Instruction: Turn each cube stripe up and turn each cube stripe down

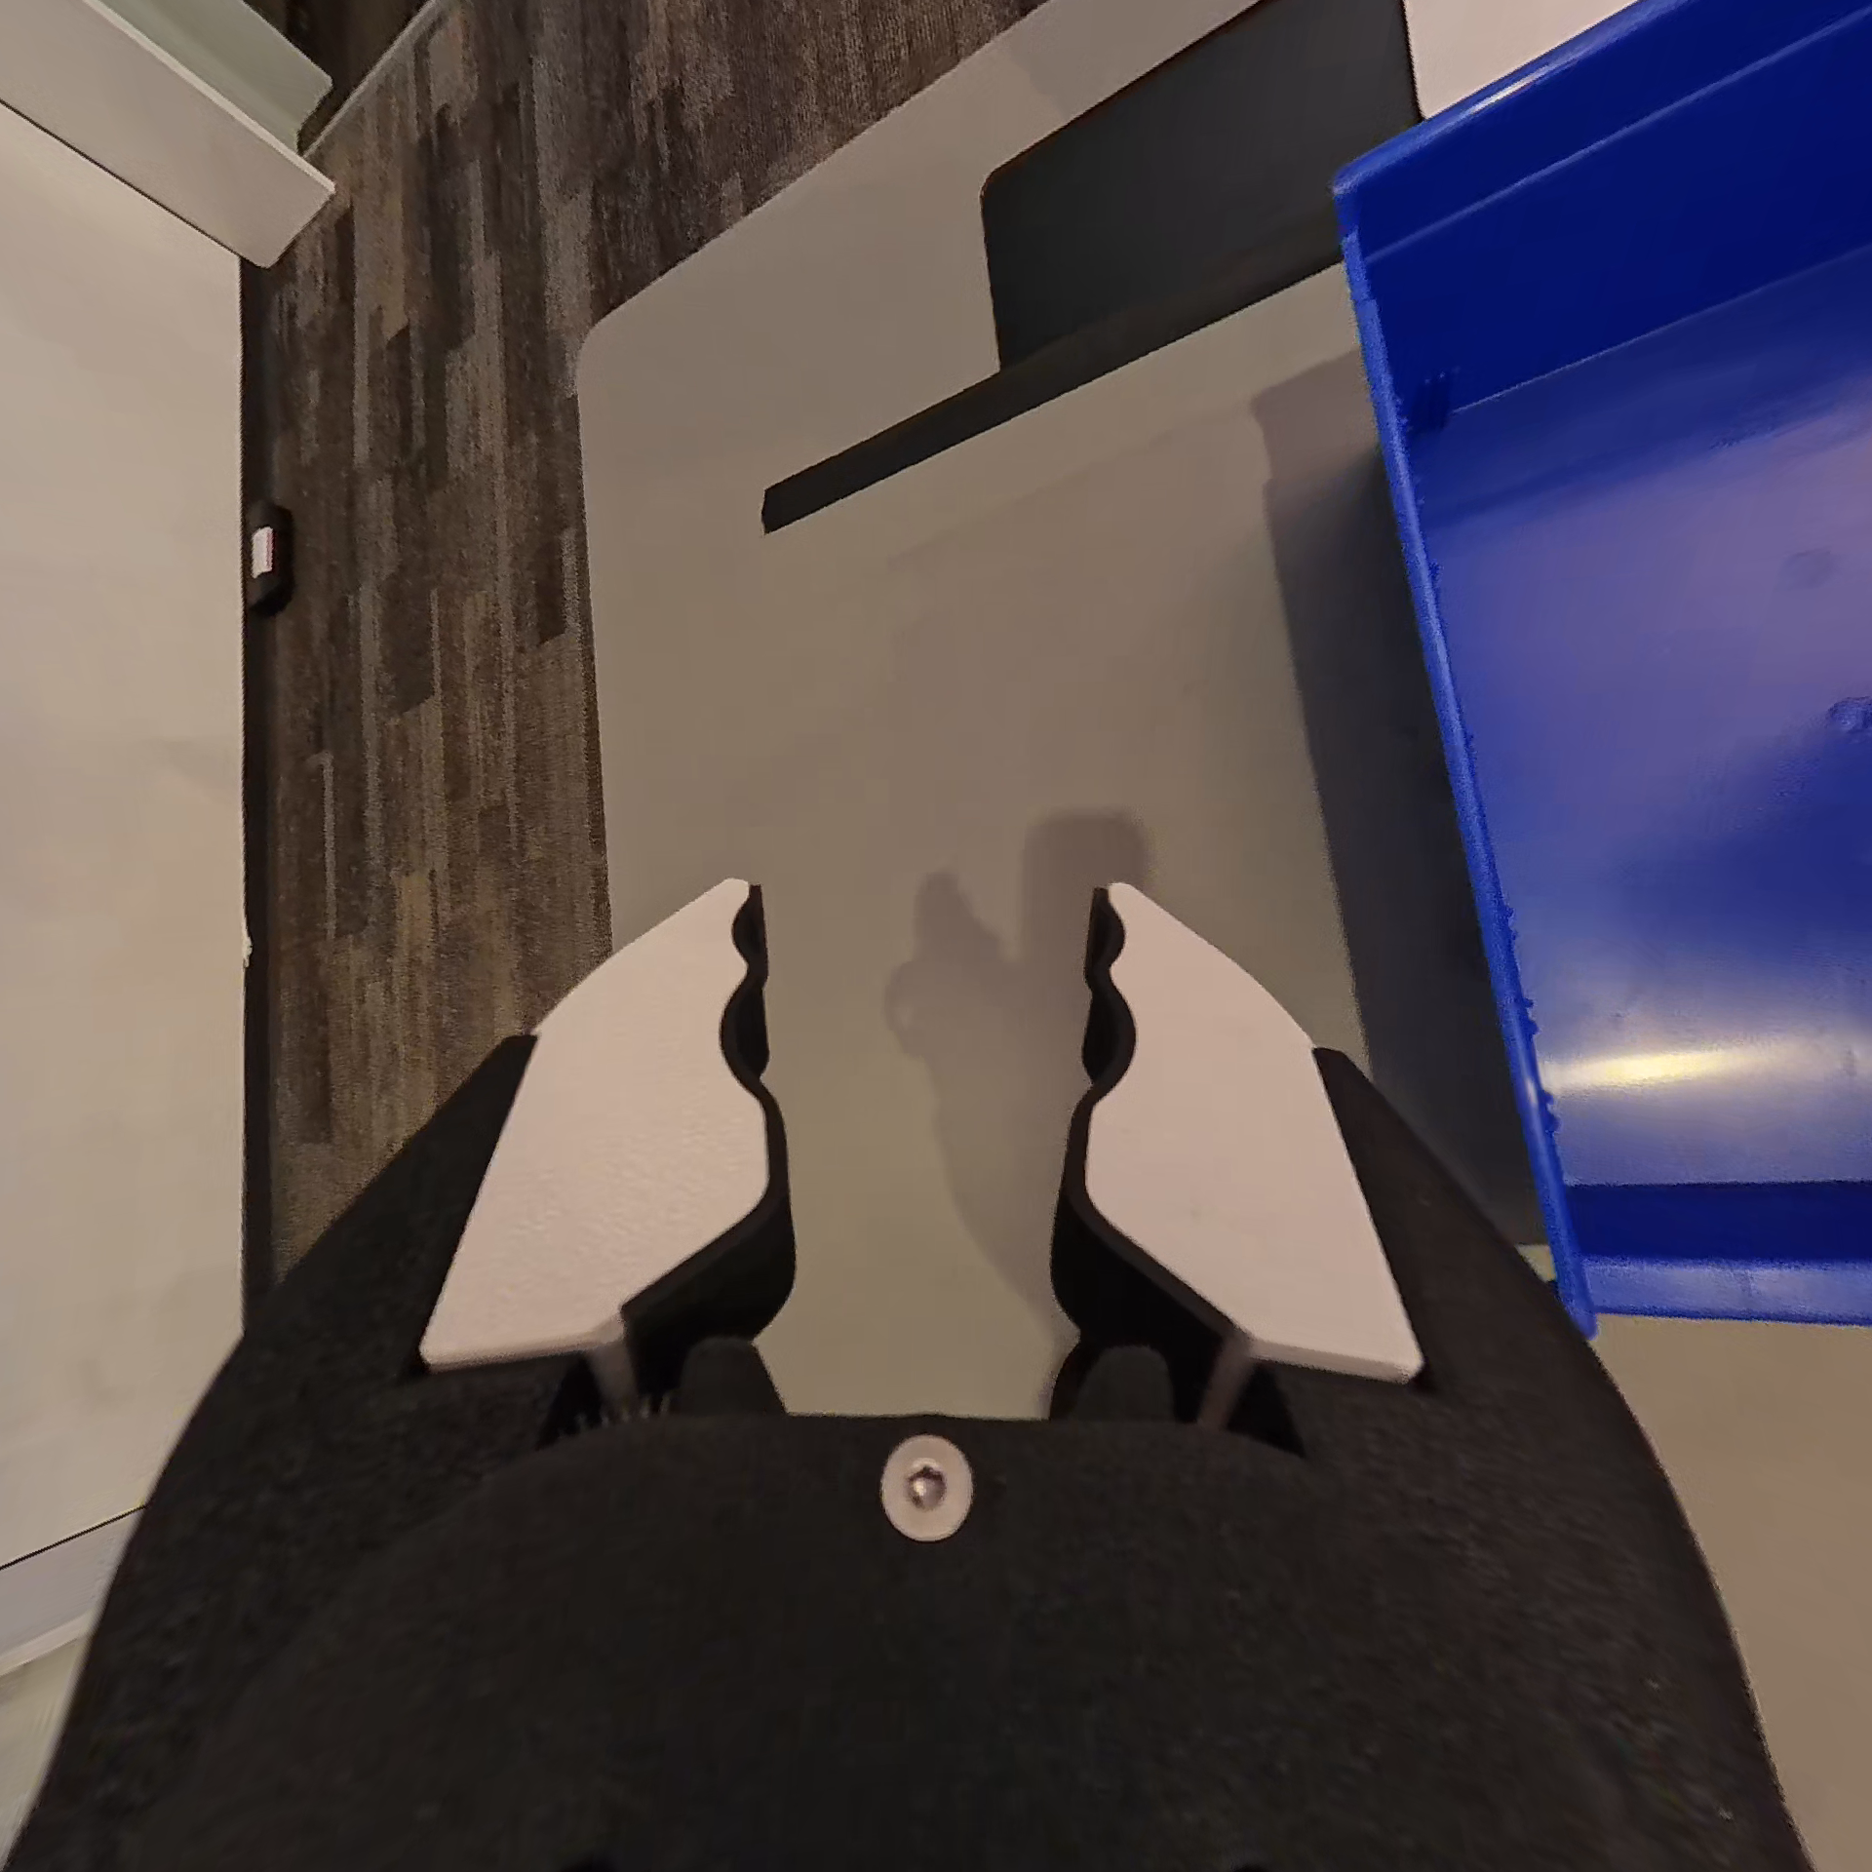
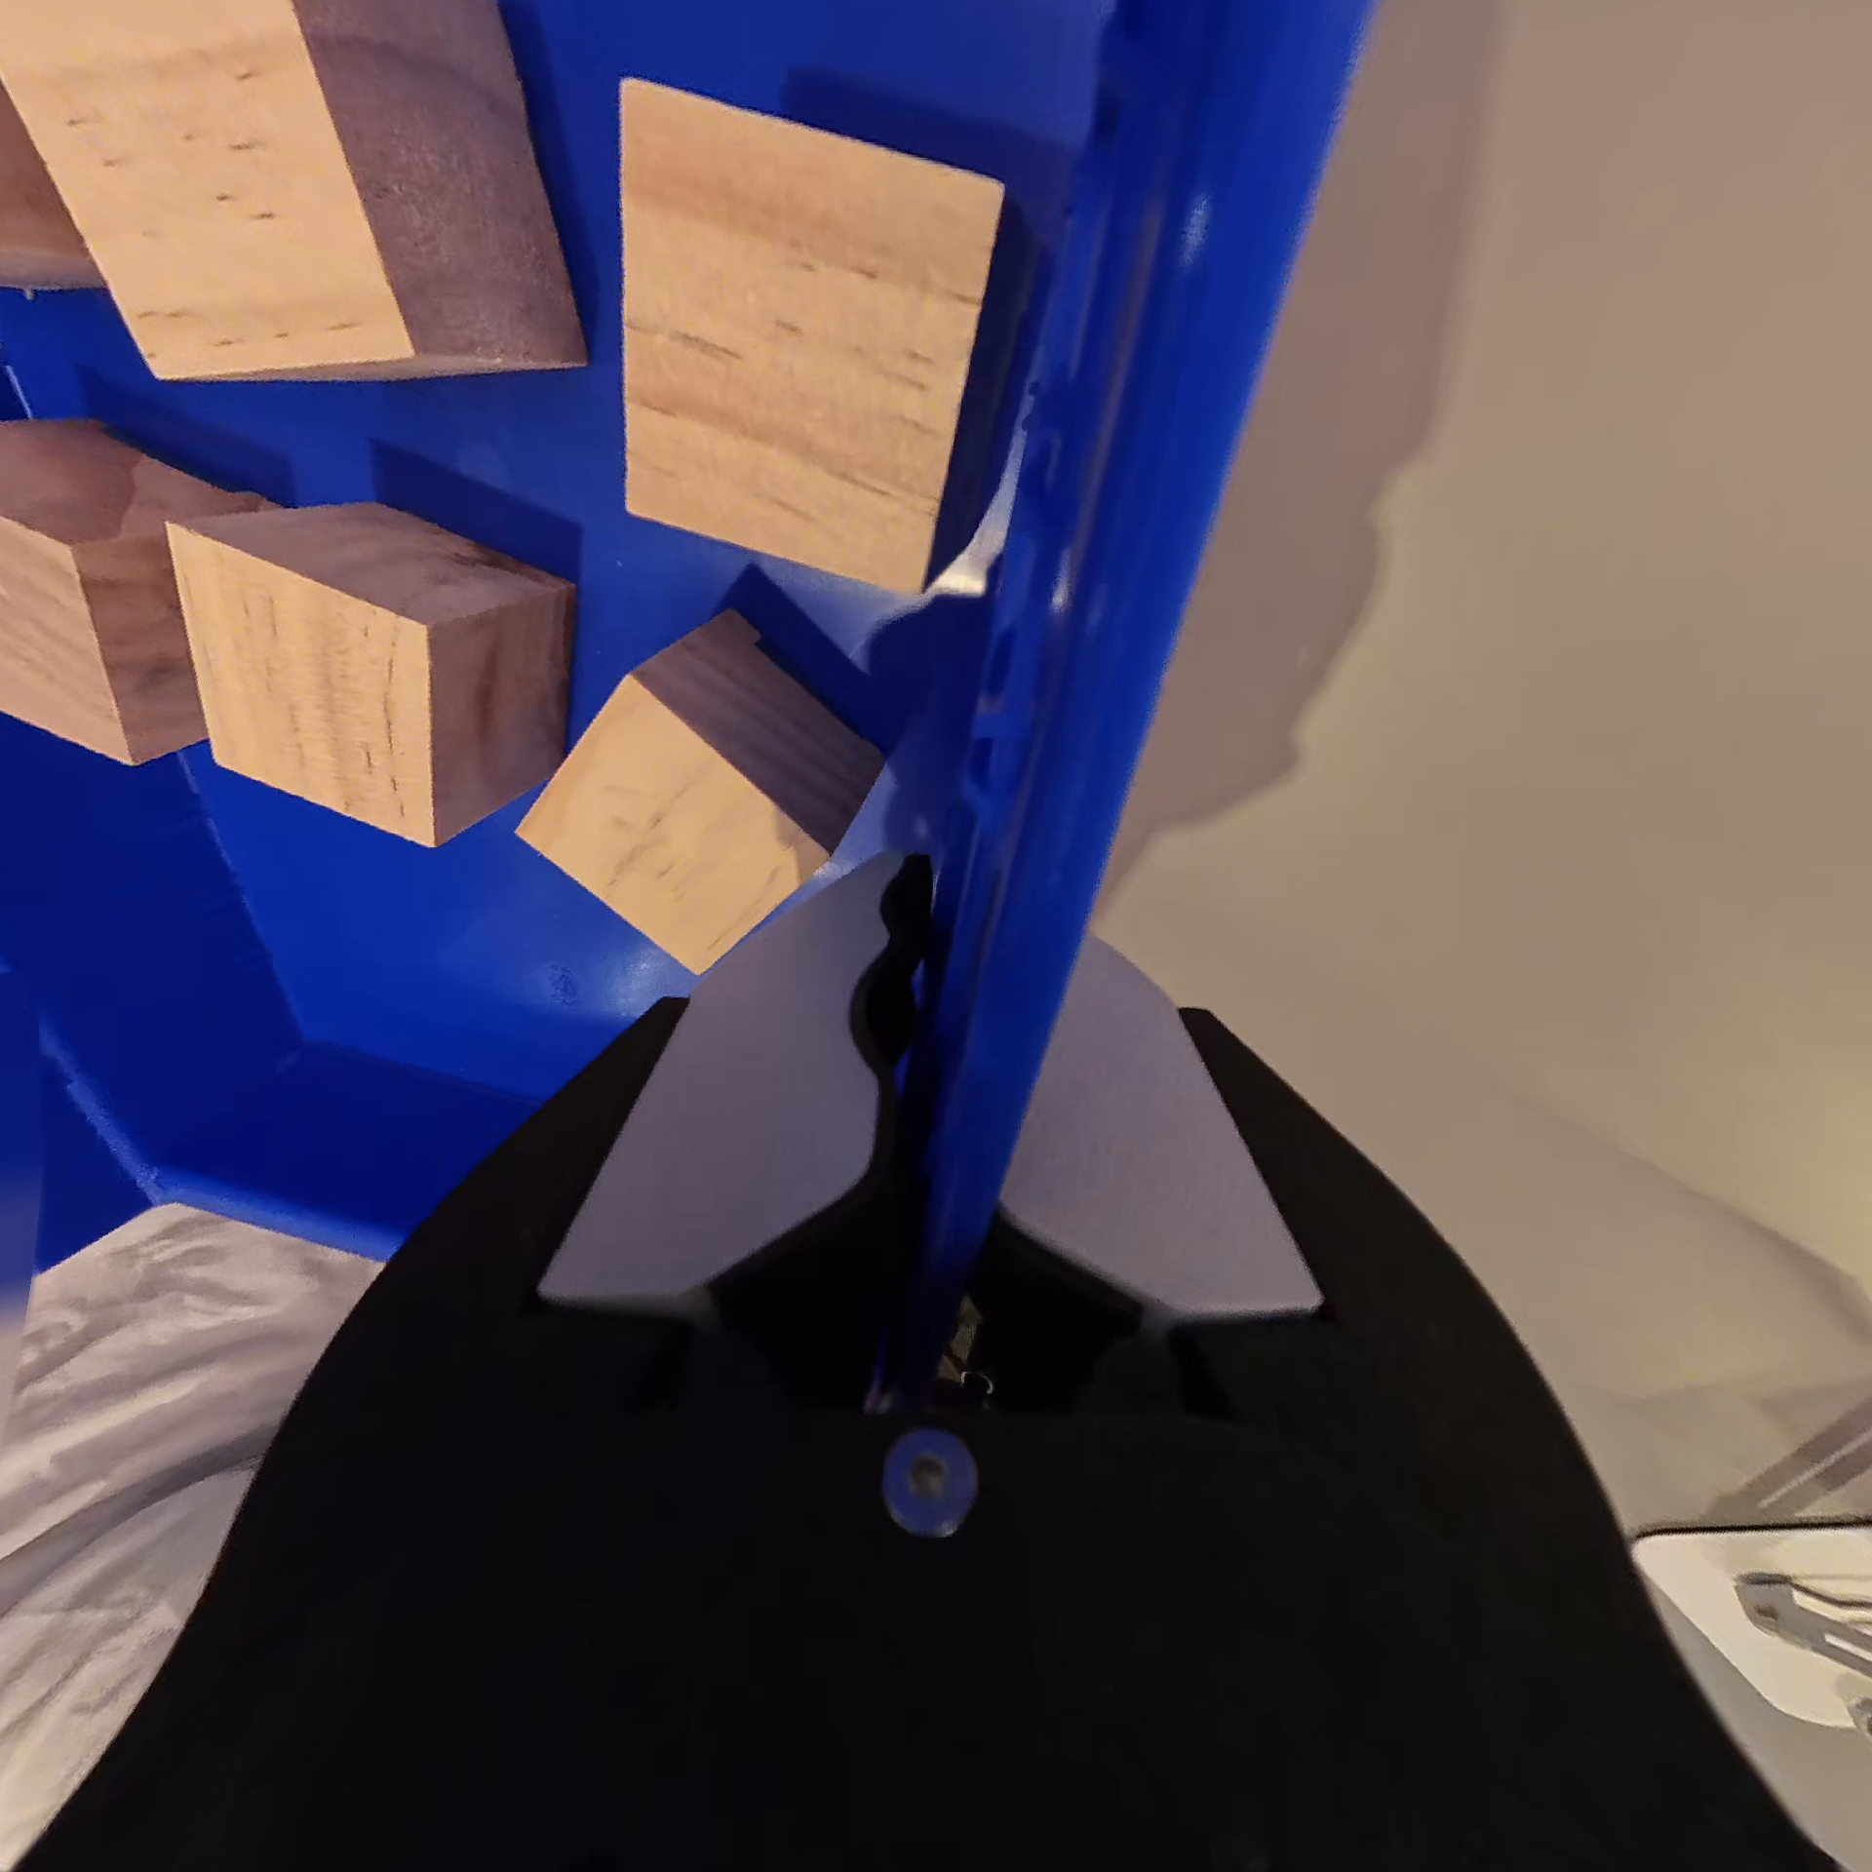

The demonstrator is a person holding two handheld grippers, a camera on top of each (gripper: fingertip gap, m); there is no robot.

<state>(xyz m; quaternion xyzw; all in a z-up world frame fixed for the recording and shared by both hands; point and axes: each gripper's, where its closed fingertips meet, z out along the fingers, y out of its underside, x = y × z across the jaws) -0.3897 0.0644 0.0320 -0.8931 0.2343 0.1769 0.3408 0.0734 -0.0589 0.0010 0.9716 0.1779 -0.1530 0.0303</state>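
Note:
My right gripper (image 2: 988, 917) is shut on the side wall of a blue plastic bin (image 2: 1094, 527); one finger is inside the bin, the other outside. Several plain wooden cubes lie loose inside the bin, among them one (image 2: 800, 324) by the gripped wall, one (image 2: 699, 790) close to my fingers and one (image 2: 365, 669) further left. No stripe shows on any visible face. My left gripper (image 1: 927, 891) is open and empty above the grey table (image 1: 912, 658), left of the blue bin (image 1: 1661, 709), which looks tilted.
A black flat object (image 1: 1165, 274) and a dark strip (image 1: 972, 446) lie at the table's far side. Patterned carpet (image 1: 425, 608) and a white panel (image 1: 111, 810) are to the left. Light cloth (image 2: 152, 1368) shows below the bin.

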